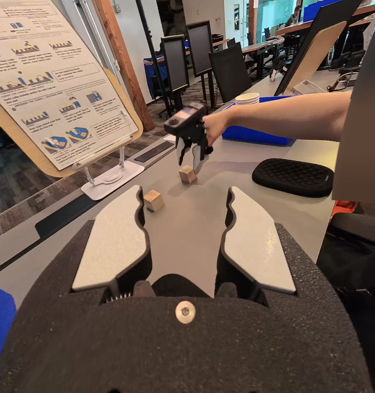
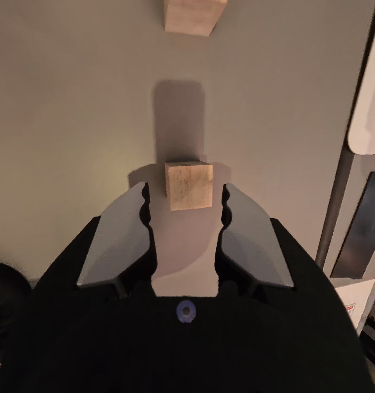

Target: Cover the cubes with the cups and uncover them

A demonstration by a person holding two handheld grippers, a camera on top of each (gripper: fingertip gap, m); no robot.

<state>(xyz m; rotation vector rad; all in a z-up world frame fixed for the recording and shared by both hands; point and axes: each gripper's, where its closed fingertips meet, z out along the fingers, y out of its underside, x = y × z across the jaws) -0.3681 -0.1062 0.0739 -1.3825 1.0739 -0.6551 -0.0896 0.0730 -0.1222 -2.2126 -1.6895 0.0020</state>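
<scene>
Two wooden cubes sit on the grey table (image 1: pixel 203 223), apart. The right gripper (image 1: pixel 189 163) hangs open just over the far cube (image 1: pixel 187 174), holding nothing. The left gripper (image 1: pixel 185 191) is wide open and empty, near the near cube (image 1: pixel 153 200). Stacked cups (image 1: pixel 247 98) stand in a blue bin (image 1: pixel 256 136).

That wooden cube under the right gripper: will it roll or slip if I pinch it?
The wooden cube sits flat on the table, so it probably won't roll. It looks rigid, likely light. Its smooth faces might slip; the open right gripper should close squarely.
</scene>
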